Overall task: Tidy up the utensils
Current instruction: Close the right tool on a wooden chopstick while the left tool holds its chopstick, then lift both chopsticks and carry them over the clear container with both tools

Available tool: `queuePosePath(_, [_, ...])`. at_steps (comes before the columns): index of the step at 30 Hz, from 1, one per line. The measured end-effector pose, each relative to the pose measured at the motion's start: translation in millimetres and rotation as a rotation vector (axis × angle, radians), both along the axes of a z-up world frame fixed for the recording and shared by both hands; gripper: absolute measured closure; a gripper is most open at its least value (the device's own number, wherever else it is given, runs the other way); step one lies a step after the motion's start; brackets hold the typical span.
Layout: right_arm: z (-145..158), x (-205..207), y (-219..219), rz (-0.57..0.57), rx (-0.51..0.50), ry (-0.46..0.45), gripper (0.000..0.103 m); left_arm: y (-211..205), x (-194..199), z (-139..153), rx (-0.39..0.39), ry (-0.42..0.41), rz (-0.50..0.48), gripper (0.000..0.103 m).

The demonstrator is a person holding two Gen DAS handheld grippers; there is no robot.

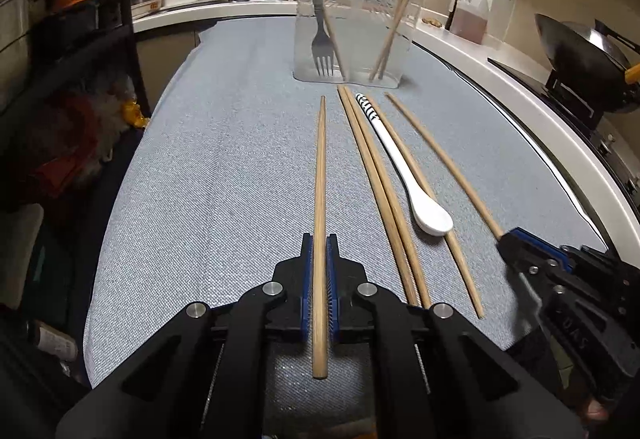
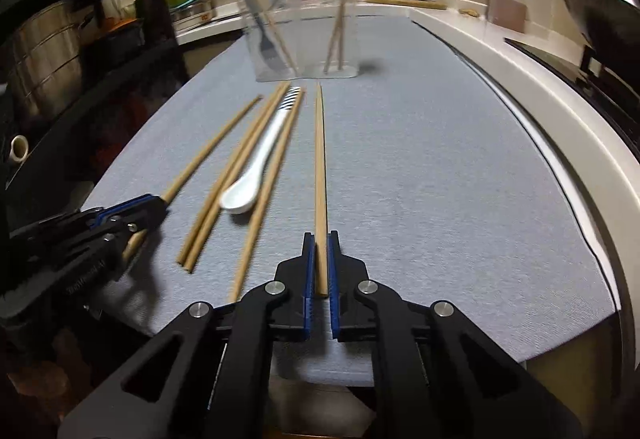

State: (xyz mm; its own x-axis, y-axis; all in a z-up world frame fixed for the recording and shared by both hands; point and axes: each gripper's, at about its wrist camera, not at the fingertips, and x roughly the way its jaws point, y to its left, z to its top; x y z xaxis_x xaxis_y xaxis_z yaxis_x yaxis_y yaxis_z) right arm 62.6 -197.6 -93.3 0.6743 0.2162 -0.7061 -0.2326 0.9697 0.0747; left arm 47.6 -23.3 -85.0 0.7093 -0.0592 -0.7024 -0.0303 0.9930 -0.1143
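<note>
Two chopsticks are pinched near their ends, one in the left gripper [image 1: 320,259], one in the right gripper [image 2: 320,263]; both lie mid-frame on the counter [image 1: 224,175]. Long overhang could pivot and miss the clear cup [image 1: 356,19] at upper centre.

The clear container [image 2: 300,19] and the fork [image 2: 266,47] inside it are blurred in the right wrist view. The wok [image 1: 580,51] at far right is cut off by the picture's edge.
</note>
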Motion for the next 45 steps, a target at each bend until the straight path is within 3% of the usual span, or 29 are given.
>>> queuePosePath(38, [-1, 8, -3, -0.001, 0.0, -0.007, 0.096, -2, -6, 1, 0.041, -0.005, -0.006, 0.096])
queuePosePath(45, [19, -3, -5, 0.006, -0.004, -0.056, 0.097, -5, -11, 8, 0.055, -0.035, -0.014, 0.096])
